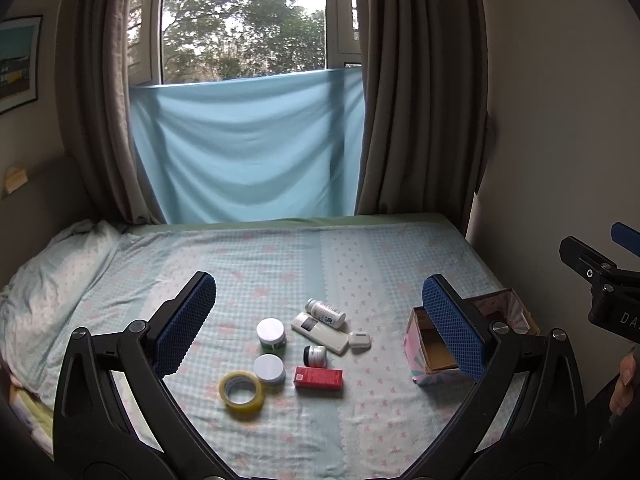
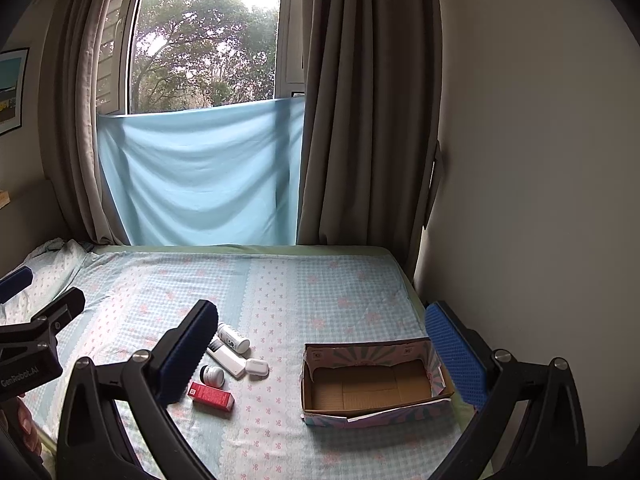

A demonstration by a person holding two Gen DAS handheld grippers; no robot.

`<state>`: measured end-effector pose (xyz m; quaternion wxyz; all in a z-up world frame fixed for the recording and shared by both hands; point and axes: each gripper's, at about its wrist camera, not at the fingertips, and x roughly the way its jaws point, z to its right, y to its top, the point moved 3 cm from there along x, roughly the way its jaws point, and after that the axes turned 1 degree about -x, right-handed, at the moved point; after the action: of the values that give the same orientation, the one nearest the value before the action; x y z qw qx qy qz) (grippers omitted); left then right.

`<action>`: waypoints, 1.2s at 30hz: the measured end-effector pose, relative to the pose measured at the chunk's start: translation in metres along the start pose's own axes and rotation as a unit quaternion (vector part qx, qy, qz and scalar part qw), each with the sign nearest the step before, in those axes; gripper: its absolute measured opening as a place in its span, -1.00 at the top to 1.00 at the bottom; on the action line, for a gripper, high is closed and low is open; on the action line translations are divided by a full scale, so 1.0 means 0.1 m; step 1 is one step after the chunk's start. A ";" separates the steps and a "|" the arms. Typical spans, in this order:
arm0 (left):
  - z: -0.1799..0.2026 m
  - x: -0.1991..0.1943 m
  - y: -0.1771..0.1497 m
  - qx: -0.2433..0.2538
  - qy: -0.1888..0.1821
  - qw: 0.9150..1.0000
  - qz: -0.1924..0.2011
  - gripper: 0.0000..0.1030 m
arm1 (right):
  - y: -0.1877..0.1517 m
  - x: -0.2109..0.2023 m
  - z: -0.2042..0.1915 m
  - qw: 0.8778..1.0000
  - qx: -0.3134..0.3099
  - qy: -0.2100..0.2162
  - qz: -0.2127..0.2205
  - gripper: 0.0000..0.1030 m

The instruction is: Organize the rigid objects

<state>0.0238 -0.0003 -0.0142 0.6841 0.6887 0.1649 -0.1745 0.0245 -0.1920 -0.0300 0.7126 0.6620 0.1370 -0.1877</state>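
I find both tools idle above the bed [image 1: 360, 248]: the left gripper [image 1: 320, 320] has its blue pads spread wide and grips nothing, and the right gripper [image 2: 320, 356] is likewise spread wide and empty. Taking the cardboard box [image 2: 372, 384] as my reference, it sits open-topped on the checked sheet with only its bare brown floor showing inside. Every loose item lies to the left of the box, well apart from it. Nearest it is the white earbud case [image 1: 359, 339], touching the end of the white remote [image 1: 319, 332] — which runs diagonally away from the box. The white pill bottle [image 1: 325, 313] lies on its side just beyond the remote. The small dark jar [image 1: 315, 356] stands in front of the remote, and the red carton [image 1: 318, 378] lies flat in front of the jar. Further from the box stand two white-lidded jars, the green-based jar [image 1: 271, 334] behind and the shorter jar [image 1: 269, 369] in front. The yellow tape roll [image 1: 241, 394] touches the shorter jar and is the item farthest from the box.
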 end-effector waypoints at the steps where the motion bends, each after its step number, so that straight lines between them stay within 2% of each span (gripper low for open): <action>1: 0.00 0.00 0.00 0.000 0.000 1.000 0.000 -0.99 | 0.00 0.00 0.00 1.000 0.000 0.000 0.000 -1.00; 36: -0.03 -0.03 -0.01 -0.004 0.002 1.000 0.000 -0.99 | -0.01 -0.05 0.00 1.000 0.004 0.000 -0.002 -1.00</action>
<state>0.0211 0.0024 -0.0134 0.6863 0.6866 0.1671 -0.1721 0.0196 -0.1919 -0.0286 0.7098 0.6644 0.1373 -0.1894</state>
